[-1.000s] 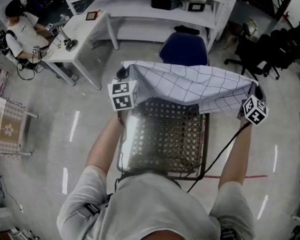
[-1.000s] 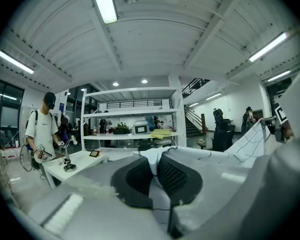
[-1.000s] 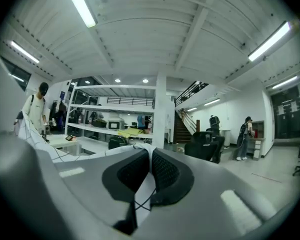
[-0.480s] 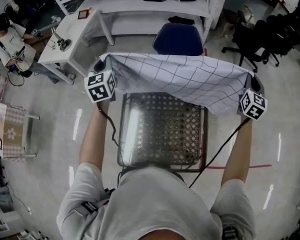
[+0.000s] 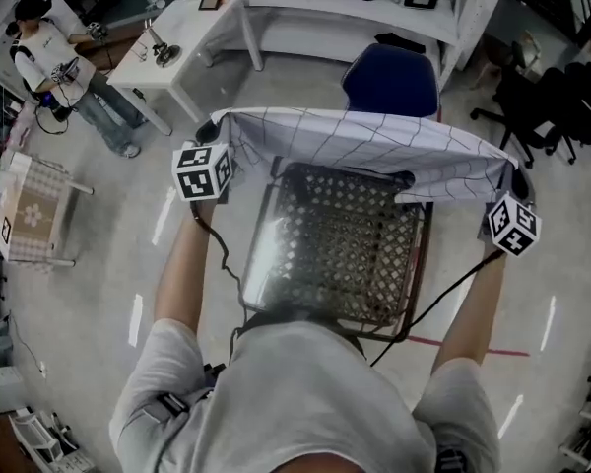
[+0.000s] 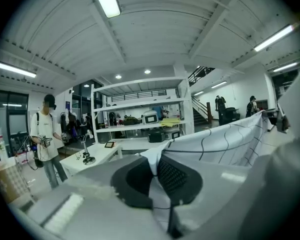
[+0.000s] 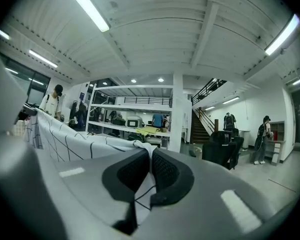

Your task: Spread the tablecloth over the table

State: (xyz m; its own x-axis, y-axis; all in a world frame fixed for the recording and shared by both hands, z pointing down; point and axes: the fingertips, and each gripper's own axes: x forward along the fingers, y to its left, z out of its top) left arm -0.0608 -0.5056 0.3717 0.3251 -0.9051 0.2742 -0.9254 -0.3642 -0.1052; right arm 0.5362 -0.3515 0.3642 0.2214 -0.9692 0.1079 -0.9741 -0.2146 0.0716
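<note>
Left gripper (image 5: 213, 134) fingers (image 6: 180, 179) pinched one corner of the tablecloth (image 5: 364, 148), right gripper (image 5: 515, 180) fingers the other. Thin white grid-lined cloth stretched between them over the far edge of the mesh-topped metal counter (image 5: 325, 254)

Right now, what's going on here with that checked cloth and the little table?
A person is holding a white grid-lined tablecloth stretched between two tools: the left hand-held gripper and the right hand-held gripper each pinch a corner. The tablecloth hangs over the far edge of the mesh-topped table, whose top is almost entirely uncovered.
</note>
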